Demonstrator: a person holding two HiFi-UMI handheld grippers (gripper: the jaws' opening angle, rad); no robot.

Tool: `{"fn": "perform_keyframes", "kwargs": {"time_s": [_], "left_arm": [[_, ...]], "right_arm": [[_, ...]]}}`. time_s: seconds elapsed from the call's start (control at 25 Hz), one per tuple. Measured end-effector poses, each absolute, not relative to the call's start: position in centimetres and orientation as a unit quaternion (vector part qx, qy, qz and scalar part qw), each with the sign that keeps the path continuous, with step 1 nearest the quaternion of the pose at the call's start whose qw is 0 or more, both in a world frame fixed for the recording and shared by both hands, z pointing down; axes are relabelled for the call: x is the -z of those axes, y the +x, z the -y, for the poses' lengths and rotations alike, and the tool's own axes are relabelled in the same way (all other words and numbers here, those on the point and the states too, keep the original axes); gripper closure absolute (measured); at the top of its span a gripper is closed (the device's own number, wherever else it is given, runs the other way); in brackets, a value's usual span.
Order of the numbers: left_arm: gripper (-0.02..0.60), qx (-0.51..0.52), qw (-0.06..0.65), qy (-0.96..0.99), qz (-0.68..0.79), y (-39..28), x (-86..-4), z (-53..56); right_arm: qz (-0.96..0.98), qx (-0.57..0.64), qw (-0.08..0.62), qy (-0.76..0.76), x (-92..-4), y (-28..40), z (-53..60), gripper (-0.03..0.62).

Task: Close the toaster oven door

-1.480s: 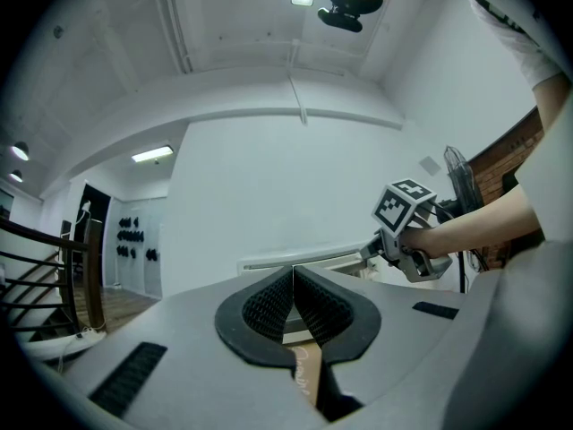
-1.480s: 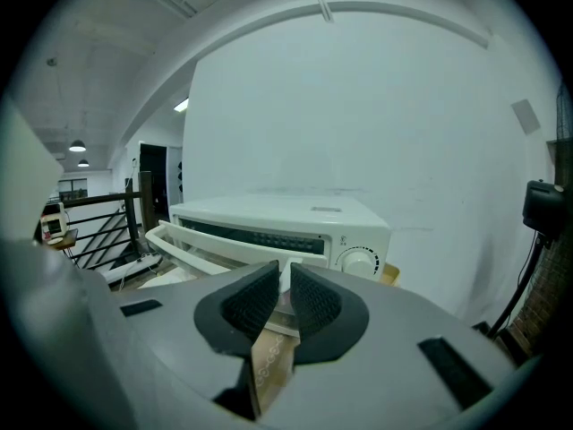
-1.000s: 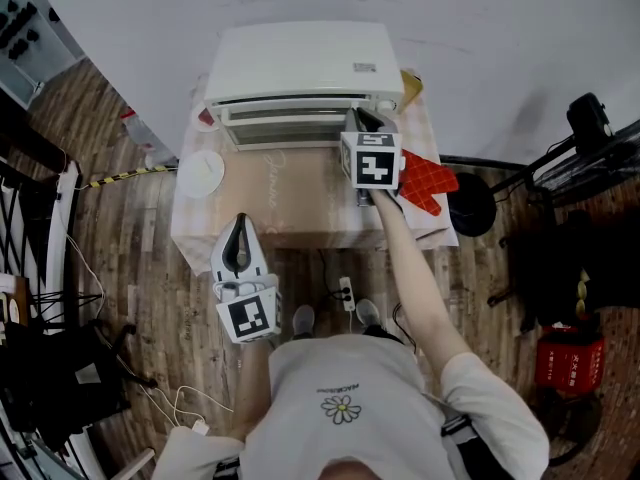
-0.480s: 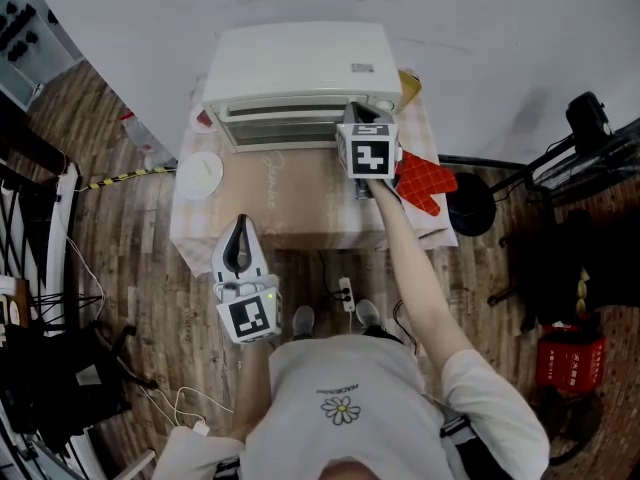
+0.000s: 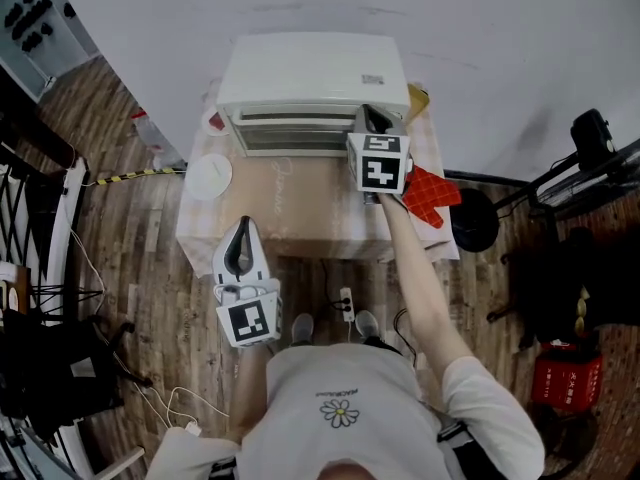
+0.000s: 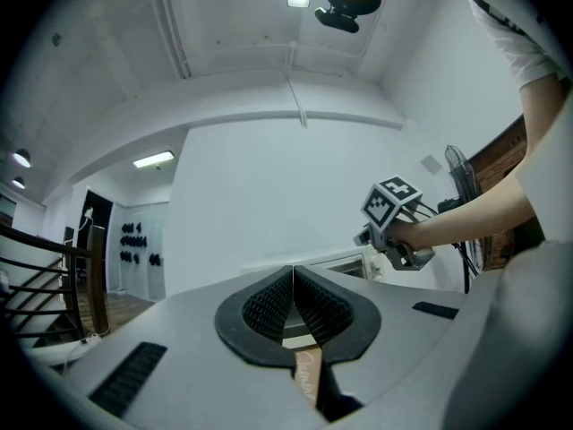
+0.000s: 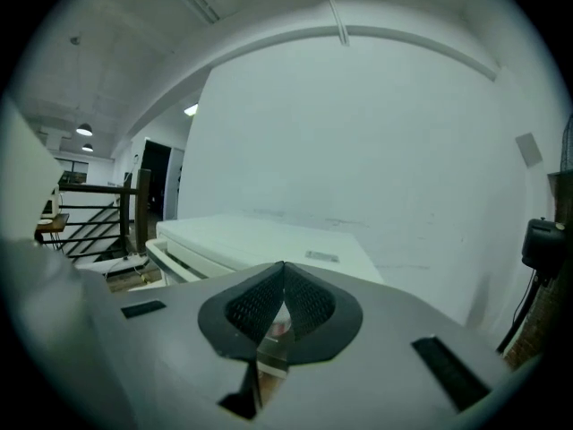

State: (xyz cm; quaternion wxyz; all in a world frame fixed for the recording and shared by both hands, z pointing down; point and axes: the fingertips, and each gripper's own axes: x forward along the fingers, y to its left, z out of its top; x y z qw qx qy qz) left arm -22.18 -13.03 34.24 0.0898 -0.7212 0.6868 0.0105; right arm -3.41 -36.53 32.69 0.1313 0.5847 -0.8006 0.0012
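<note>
A white toaster oven stands at the back of the small table; its door front shows as a narrow slatted band, and I cannot tell if it is fully closed. My right gripper is shut, its tips at the oven's front right corner with nothing between them. In the right gripper view the gripper points past the oven. My left gripper is shut and empty, held over the table's front edge, well away from the oven. In the left gripper view its pads meet.
A white plate lies at the table's left edge, a red oven mitt at its right. A yellowish object sits behind the oven's right corner. A black round stand base and a power strip are on the wooden floor.
The right gripper stays at the oven's front right corner and has edged slightly right. The head view has shifted a little. The left gripper has not moved.
</note>
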Motion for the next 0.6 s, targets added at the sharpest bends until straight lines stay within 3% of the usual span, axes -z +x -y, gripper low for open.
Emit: {"fn": "perform_keyframes", "kwargs": {"time_s": [0.28, 0.6], "left_arm": [[0.566, -0.019, 0.115, -0.708, -0.696, -22.1, -31.3, 12.7], [0.566, -0.030, 0.131, -0.707, -0.694, -20.7, -28.9, 12.2]], "right_arm": [[0.828, 0.079, 0.028, 0.555, -25.2, -4.3, 29.1, 0.583], [0.856, 0.111, -0.031, 0.503, -26.8, -4.9, 19.1, 0.583]]}}
